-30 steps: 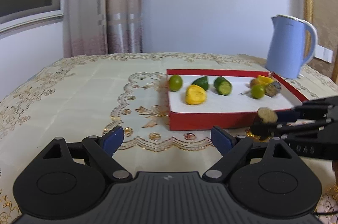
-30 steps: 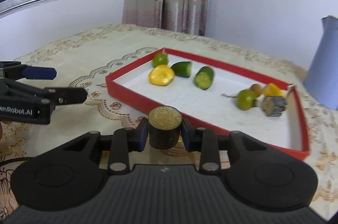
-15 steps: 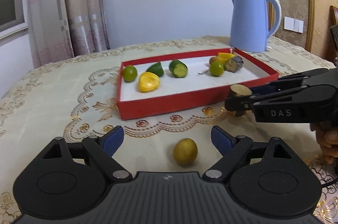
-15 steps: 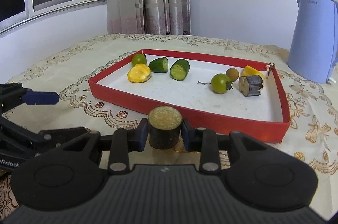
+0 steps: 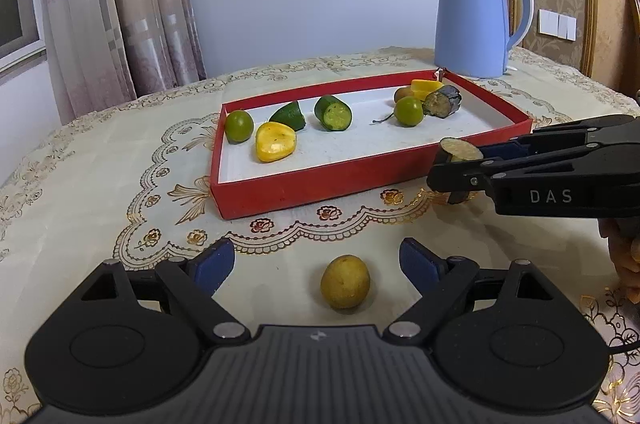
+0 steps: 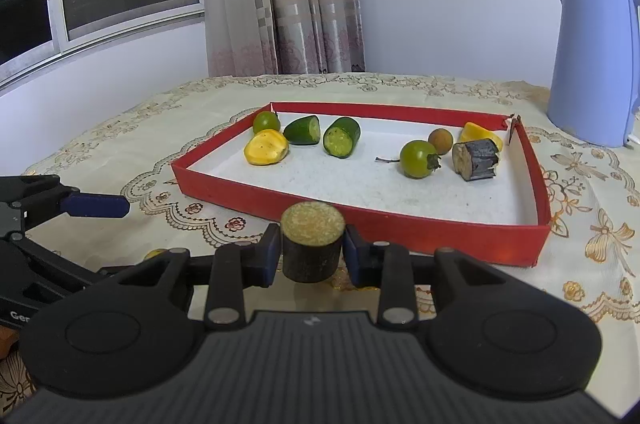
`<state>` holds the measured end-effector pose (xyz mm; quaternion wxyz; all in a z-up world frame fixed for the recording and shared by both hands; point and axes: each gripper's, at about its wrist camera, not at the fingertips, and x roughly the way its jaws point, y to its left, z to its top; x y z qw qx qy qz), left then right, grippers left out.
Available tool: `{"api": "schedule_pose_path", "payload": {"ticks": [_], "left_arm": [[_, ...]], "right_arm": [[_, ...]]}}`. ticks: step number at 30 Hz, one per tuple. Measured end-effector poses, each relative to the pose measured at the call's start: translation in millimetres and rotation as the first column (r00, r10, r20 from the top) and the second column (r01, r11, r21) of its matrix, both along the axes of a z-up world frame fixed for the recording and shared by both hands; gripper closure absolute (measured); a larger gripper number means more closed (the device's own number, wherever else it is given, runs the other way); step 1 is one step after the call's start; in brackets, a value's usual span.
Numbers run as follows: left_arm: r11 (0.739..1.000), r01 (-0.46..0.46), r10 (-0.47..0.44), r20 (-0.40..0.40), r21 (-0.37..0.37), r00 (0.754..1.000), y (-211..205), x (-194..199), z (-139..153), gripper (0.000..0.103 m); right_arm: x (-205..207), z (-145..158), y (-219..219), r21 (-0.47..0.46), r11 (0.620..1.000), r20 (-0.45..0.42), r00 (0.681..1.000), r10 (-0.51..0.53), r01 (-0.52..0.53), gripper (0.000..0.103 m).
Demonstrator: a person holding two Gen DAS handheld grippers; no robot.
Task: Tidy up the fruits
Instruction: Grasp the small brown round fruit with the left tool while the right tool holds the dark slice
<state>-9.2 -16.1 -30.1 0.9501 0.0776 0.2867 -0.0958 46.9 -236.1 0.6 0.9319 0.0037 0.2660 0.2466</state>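
The side of the right gripper (image 5: 456, 170) carries the white letters "DAS" in the left wrist view. The blue kettle (image 5: 474, 20) at about one o'clock beyond the tray shows a small brand mark near its top that reads roughly "Midea". In the right wrist view the body of the left gripper (image 5: 316, 264) shows the cut-off letters "Ge" at the lower left edge.

The left gripper points forward and somewhat downward over the embroidered tablecloth (image 5: 100, 184), its blue pads (image 5: 212, 266) spread wide with nothing pressed between them. A small yellow-brown fruit (image 5: 345, 281) lies on the cloth in the gap between them, touching neither.

The right gripper comes in from three o'clock in the left wrist view, roughly level, with part of a hand (image 5: 624, 264) showing behind it. Its jaws are drawn narrow and clamp a dark cylindrical chunk (image 6: 313, 244) with a pale cut face turned up. It is held above the cloth, just outside the near wall of the red tray (image 6: 400, 230).

Inside the tray, toward eleven o'clock, sit a green round fruit (image 6: 266, 122), a yellow piece (image 6: 266, 152) and two green cucumber pieces (image 6: 341, 137). Toward one o'clock are a green tomato-like fruit (image 6: 418, 153), a small brown round fruit (image 6: 441, 141), another yellow piece (image 6: 480, 135) and a dark stub (image 6: 476, 159).
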Motion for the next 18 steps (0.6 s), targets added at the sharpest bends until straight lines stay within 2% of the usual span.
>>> {"api": "schedule_pose_path", "payload": {"ticks": [10,18], "left_arm": [[1.000,0.020,-0.020,-0.034,0.023,0.999,-6.0,5.5,-3.6,0.013],[0.999,0.034,-0.034,-0.090,0.005,0.995,-4.4,11.7,-9.4,0.039]], "right_arm": [[-2.9,1.2,-1.4,0.002,1.000,0.011,1.000,0.002,-0.002,0.072],[-3.4,1.3,-2.3,0.003,1.000,0.012,1.000,0.001,-0.002,0.072]]}}
